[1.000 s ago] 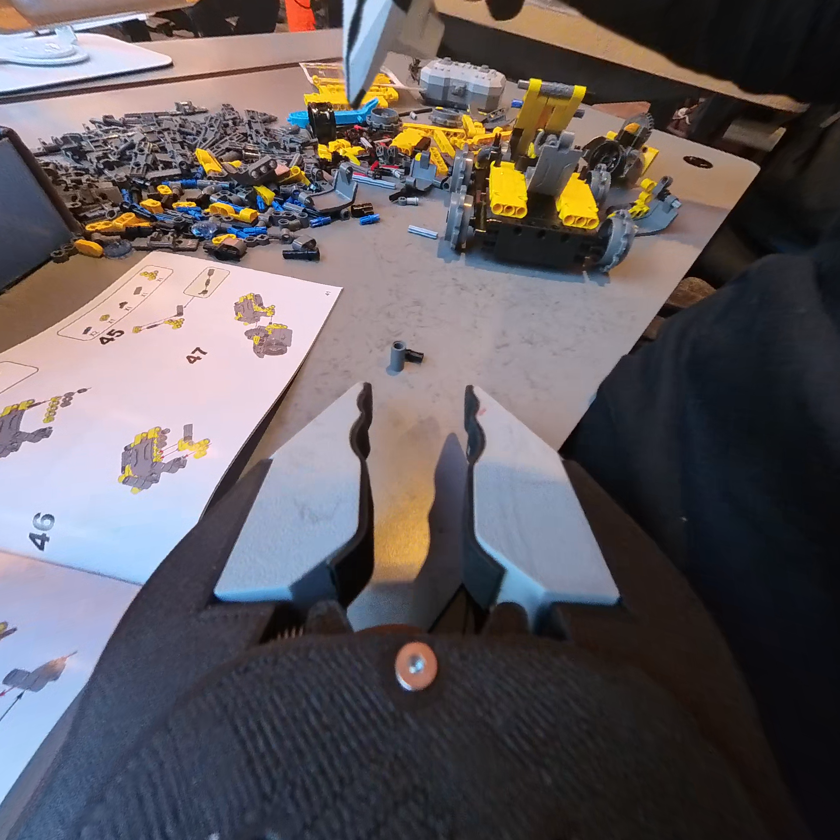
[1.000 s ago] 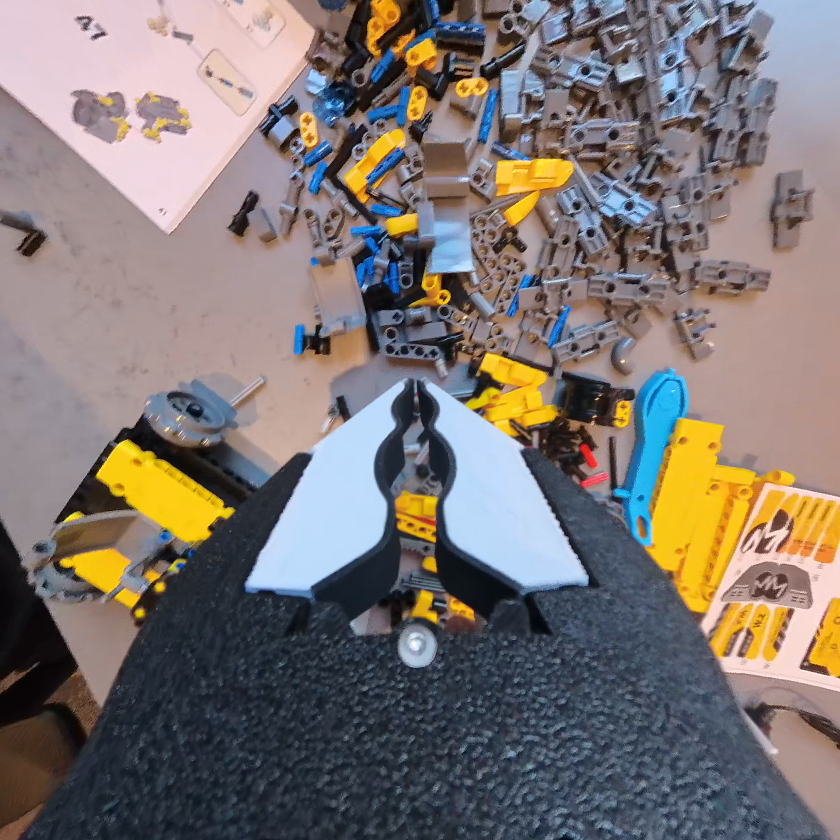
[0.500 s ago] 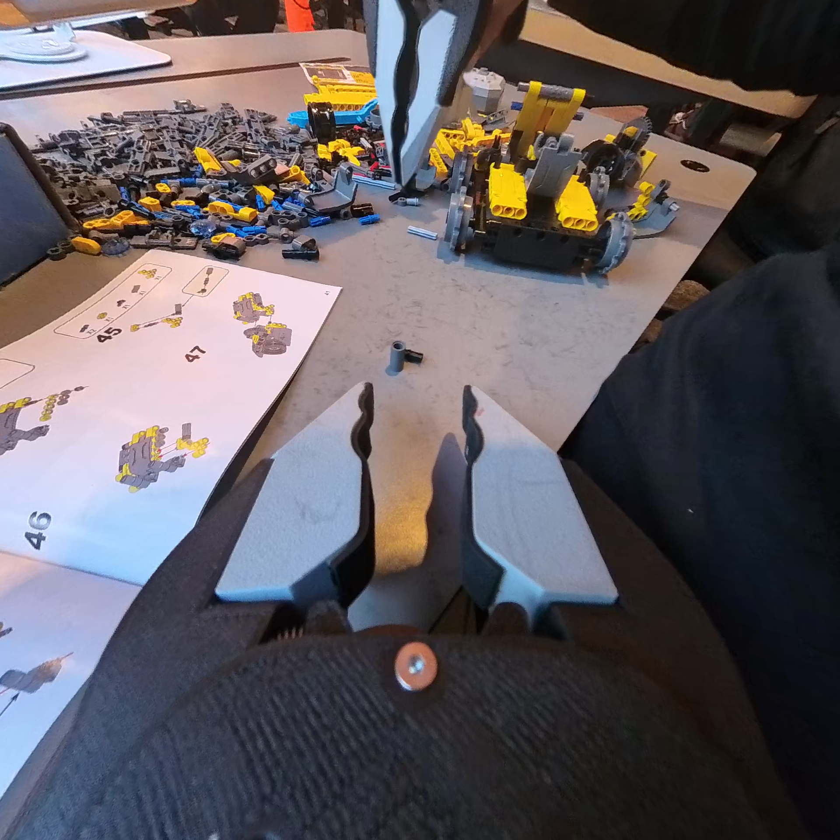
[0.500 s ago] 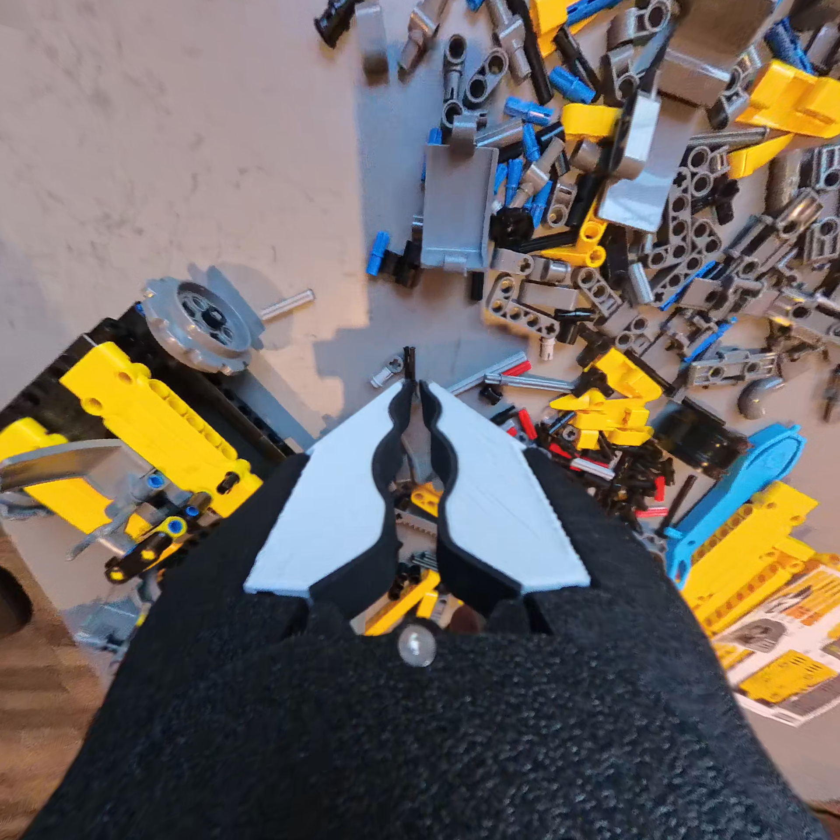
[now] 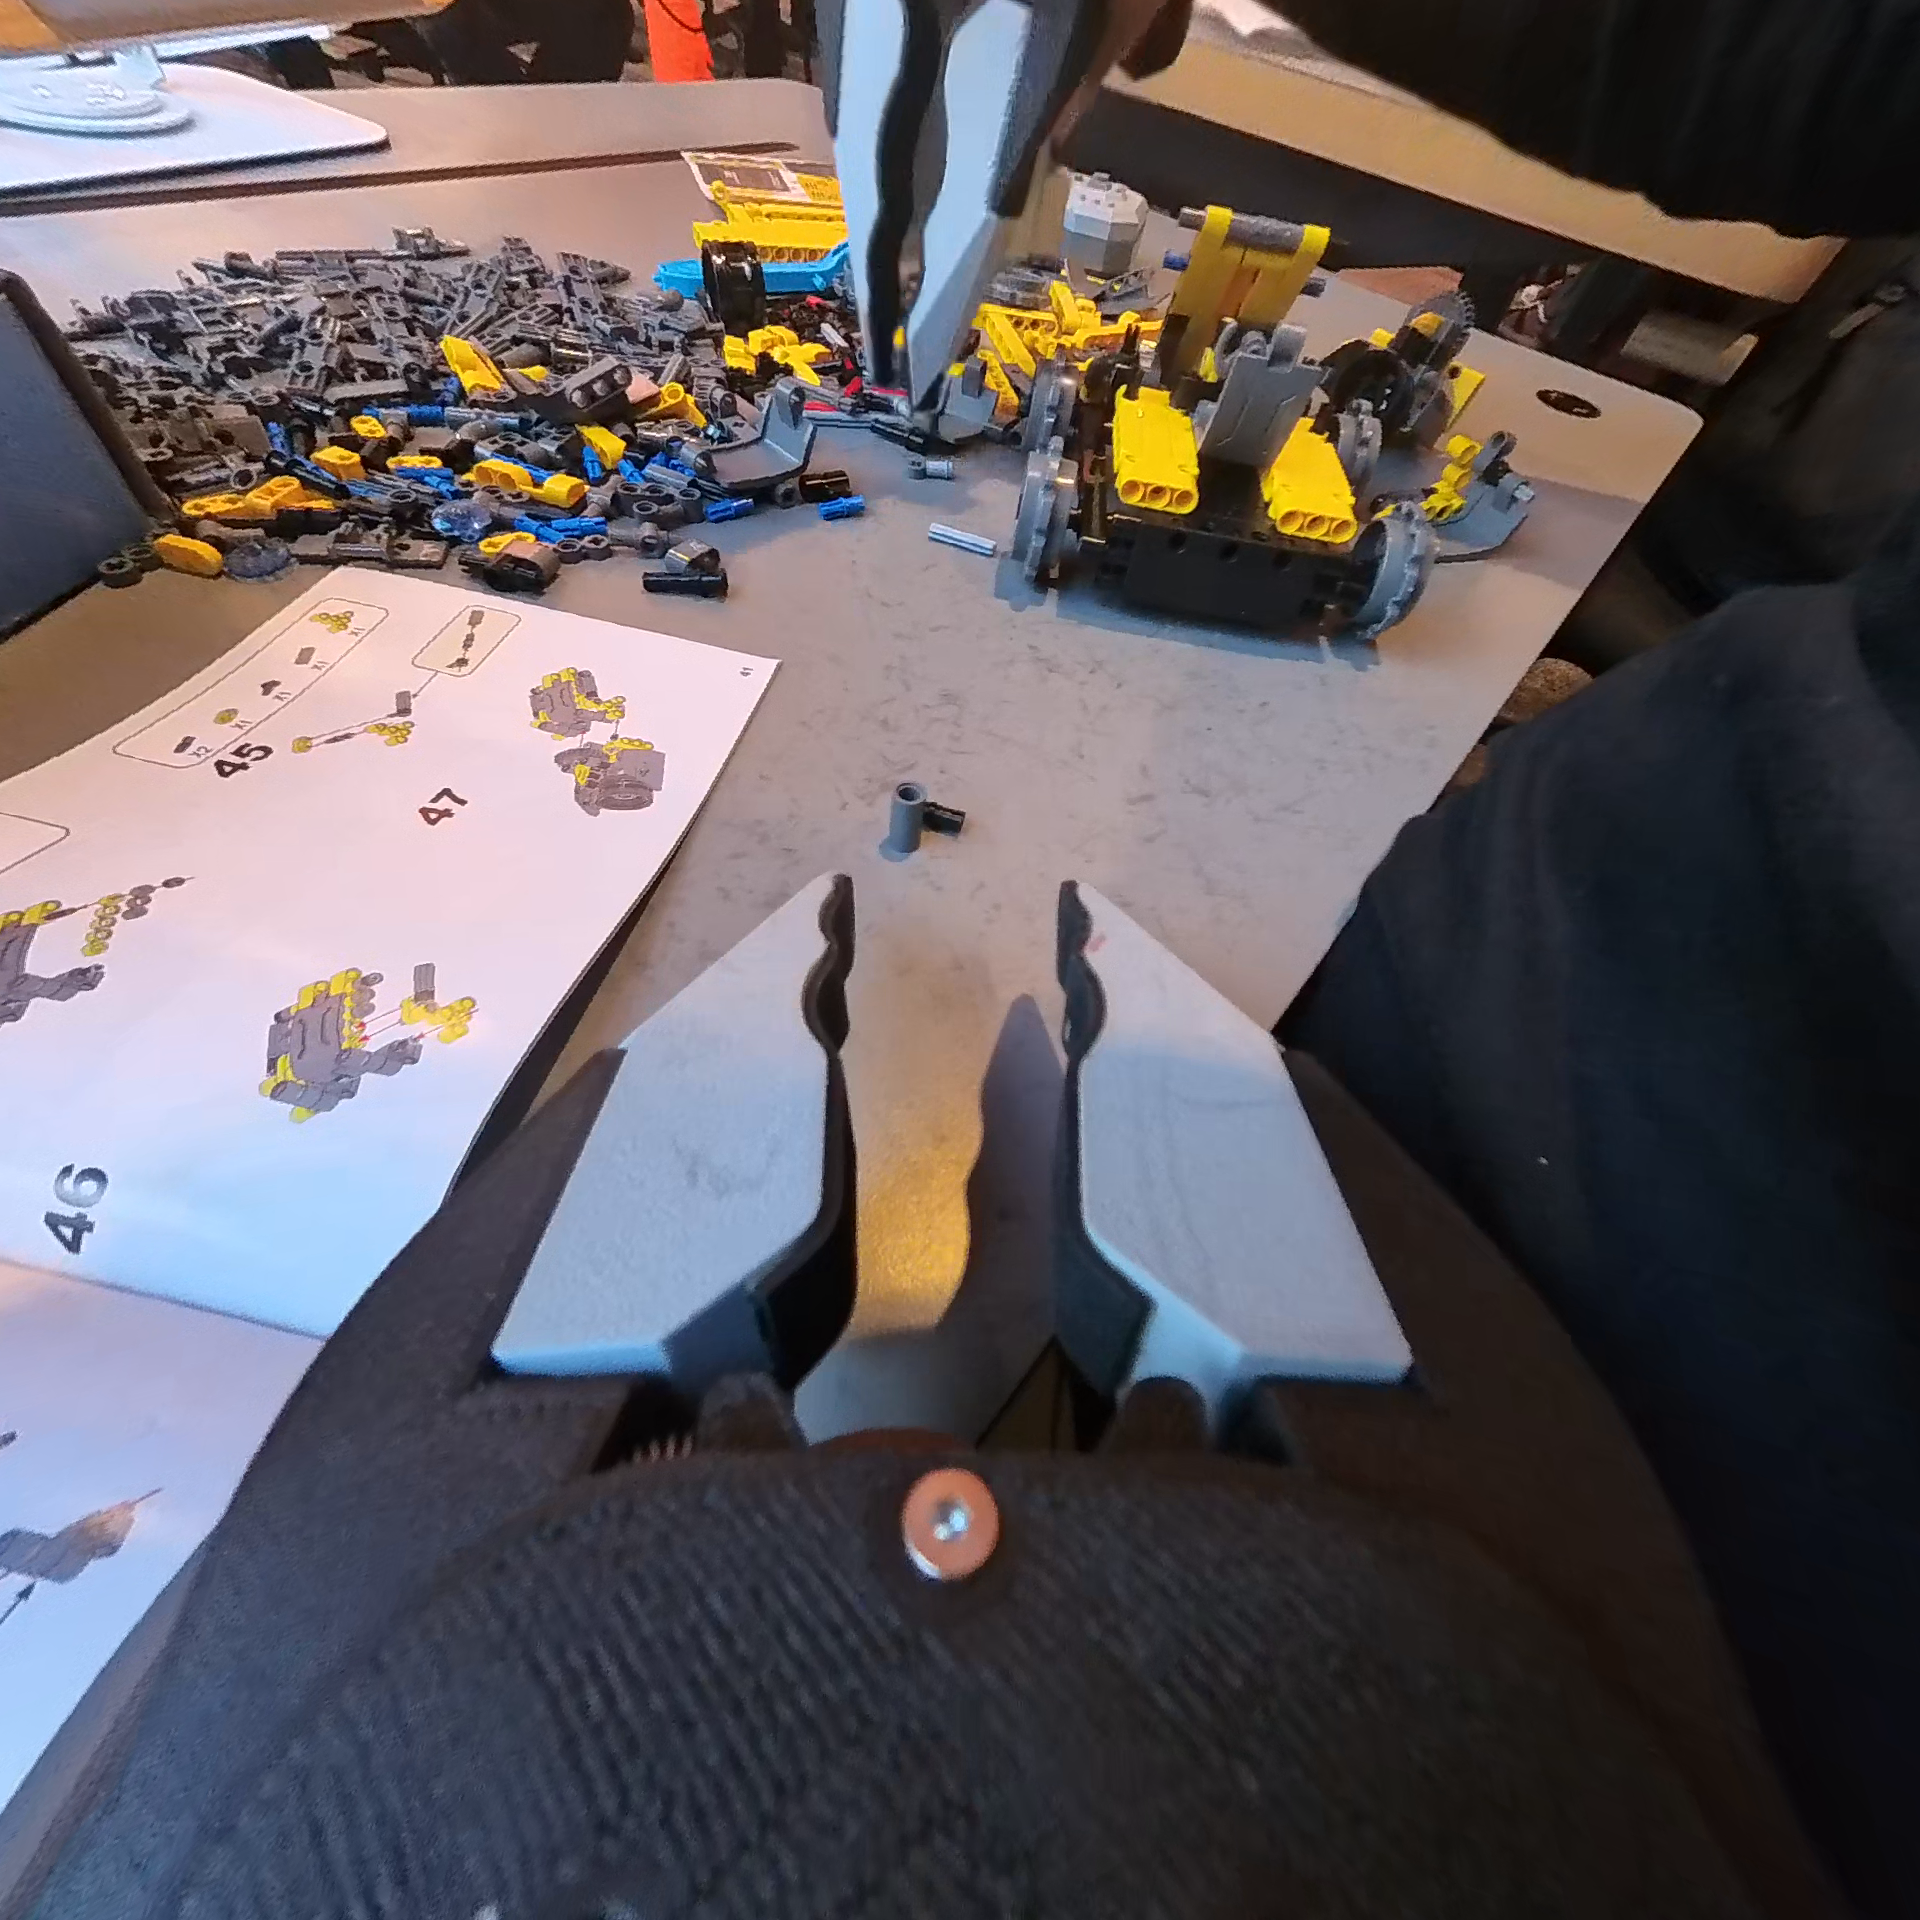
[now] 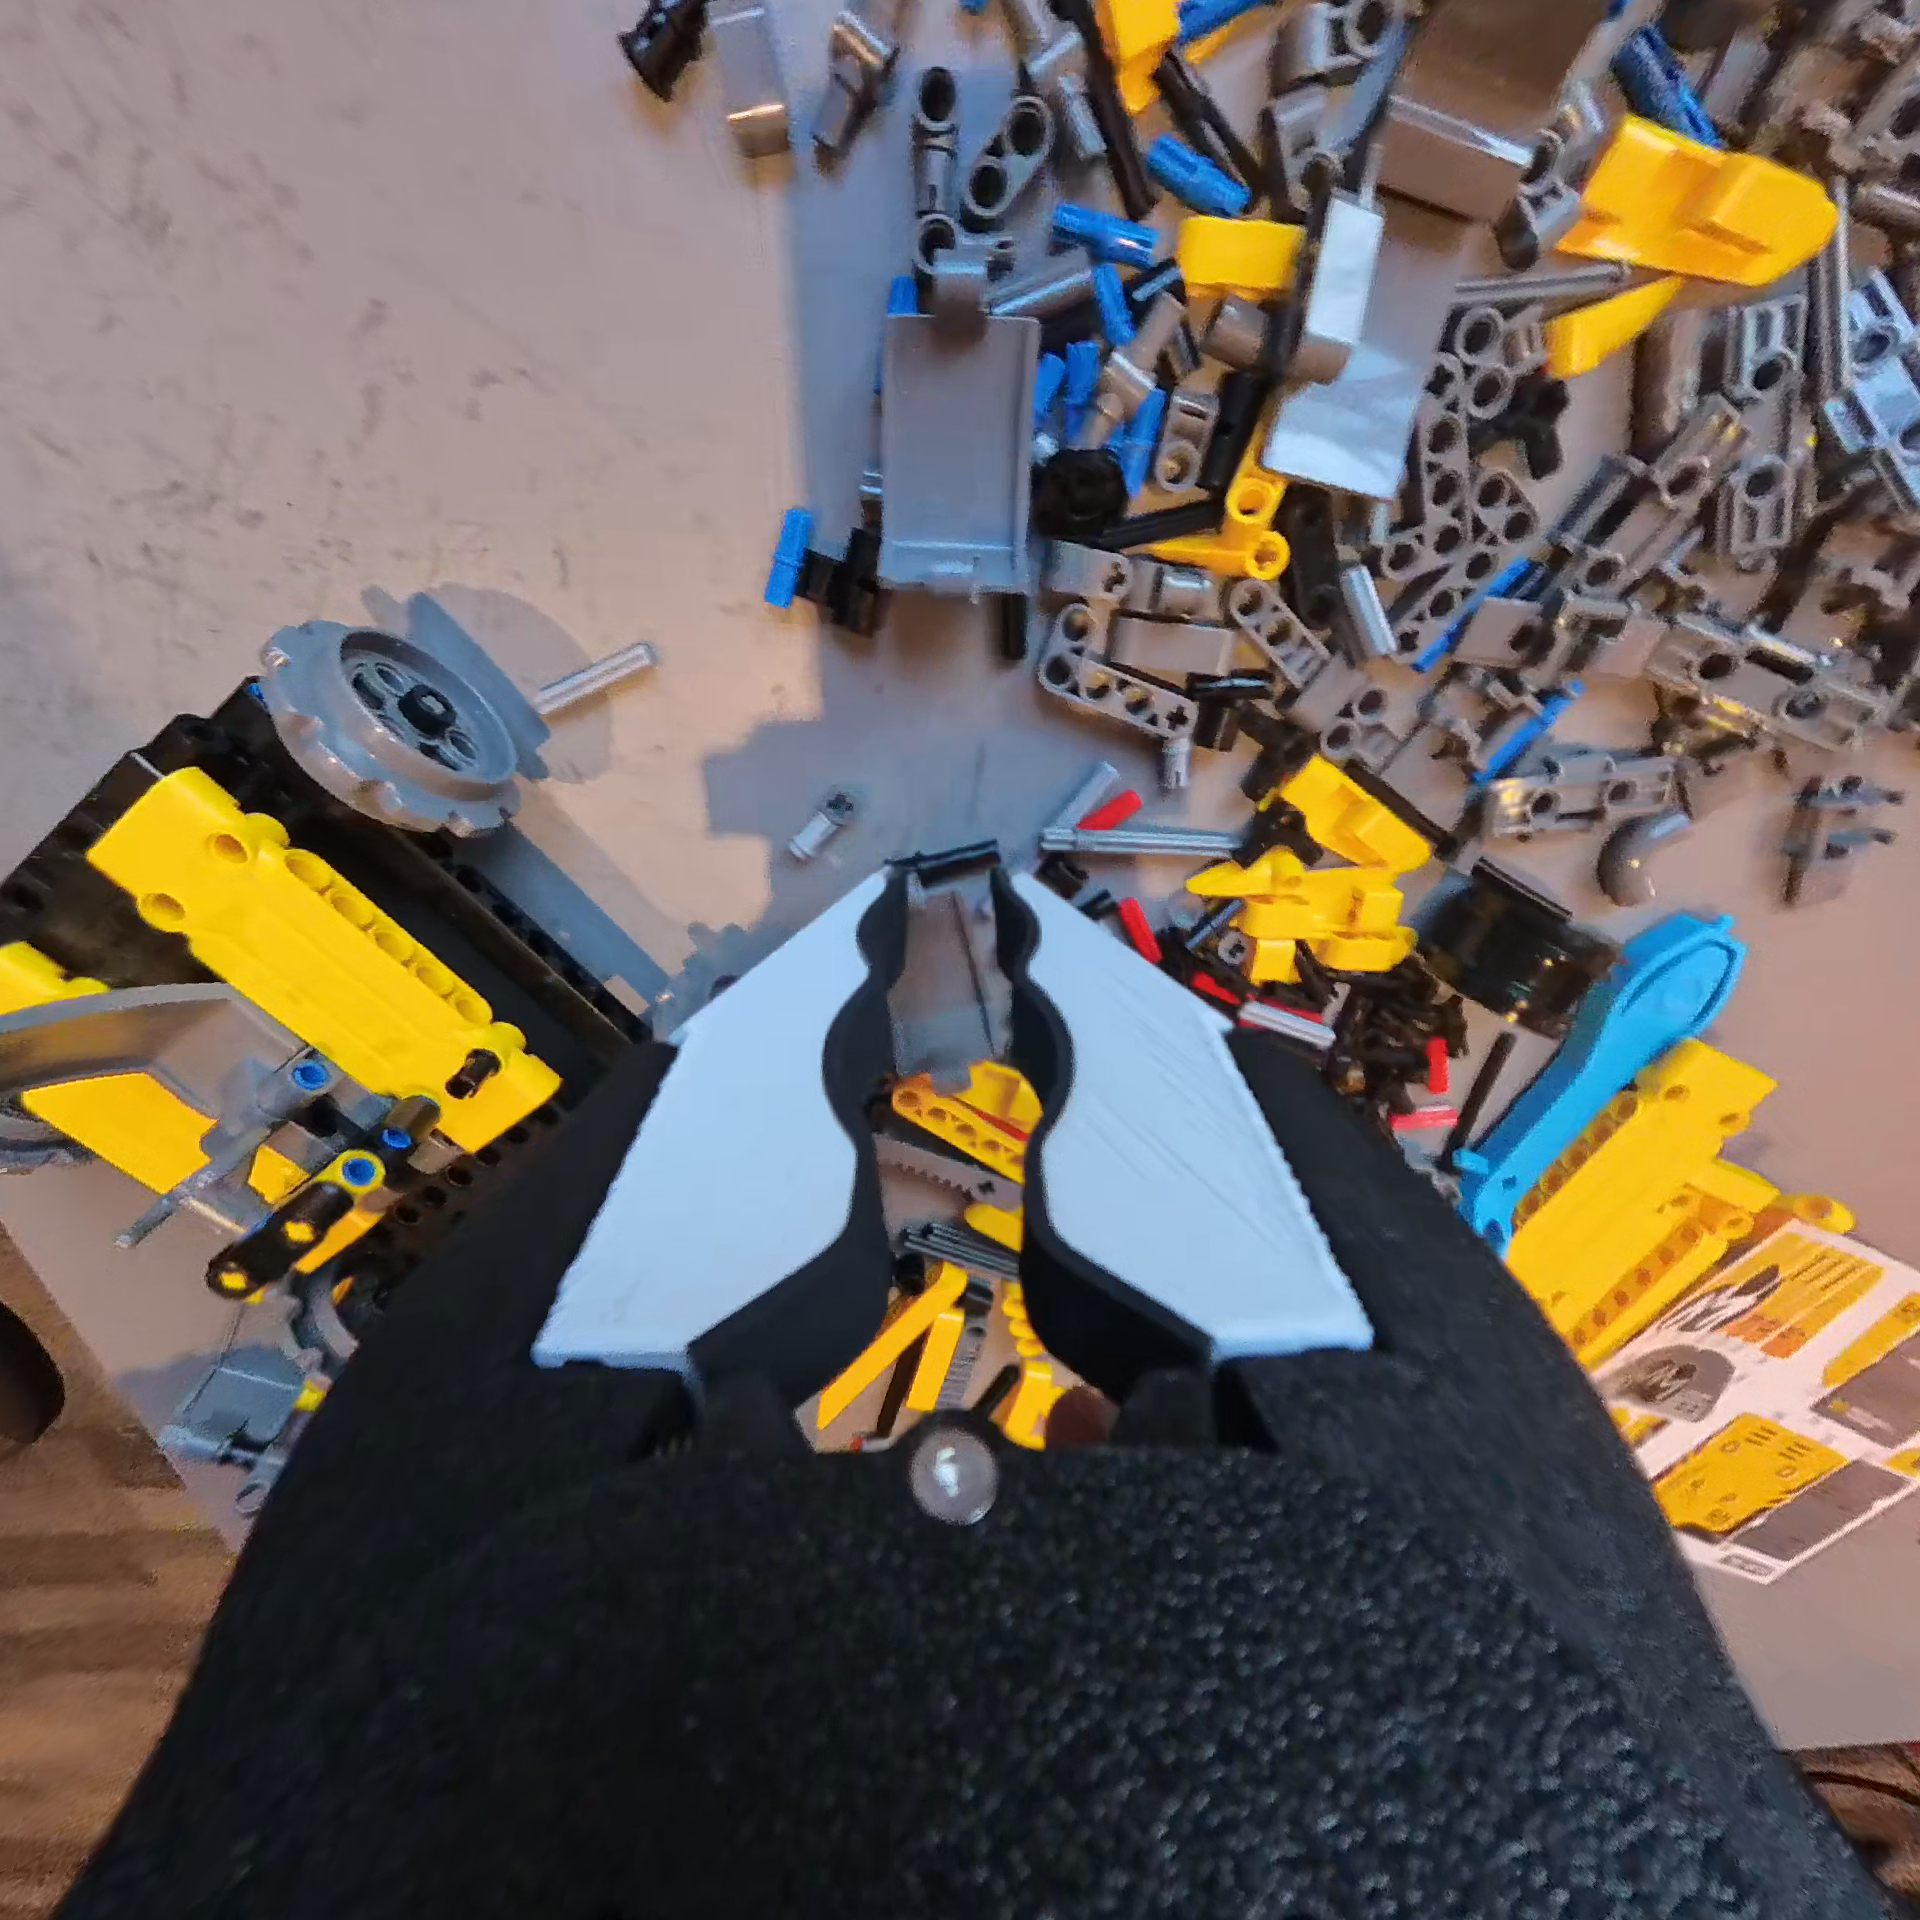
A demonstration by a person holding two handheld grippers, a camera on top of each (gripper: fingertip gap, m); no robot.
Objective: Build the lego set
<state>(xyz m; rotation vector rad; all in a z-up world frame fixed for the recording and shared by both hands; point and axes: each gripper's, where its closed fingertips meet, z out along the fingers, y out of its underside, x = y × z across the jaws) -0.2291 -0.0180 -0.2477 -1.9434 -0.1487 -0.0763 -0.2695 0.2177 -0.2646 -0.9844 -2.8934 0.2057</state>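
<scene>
Left gripper (image 5: 954,902) rests spread and empty near a small grey connector (image 5: 908,820); right gripper (image 6: 943,881), part-open, straddles a grey panel piece (image 6: 948,971) on the counter (image 6: 312,312)

Grey table (image 5: 1039,727), loose bricks (image 5: 416,416), instruction sheet (image 5: 312,935), half-built model (image 5: 1226,499)

Right tool (image 6: 943,883) points down at the grey surface (image 6: 312,312), jaws slightly parted around a grey panel piece (image 6: 951,966) with a black pin (image 6: 951,858) at the tips; grip contact unclear. Small grey connector (image 6: 821,826) lies just beside the tips. Yellow-and-black brick vehicle (image 6: 291,935) with grey gear wheel (image 6: 410,727) sits left. Loose pile of grey, blue, yellow parts (image 6: 1455,468) spreads upper right. Blue curved piece (image 6: 1621,1039) and sticker sheet (image 6: 1787,1392) lie right.
</scene>
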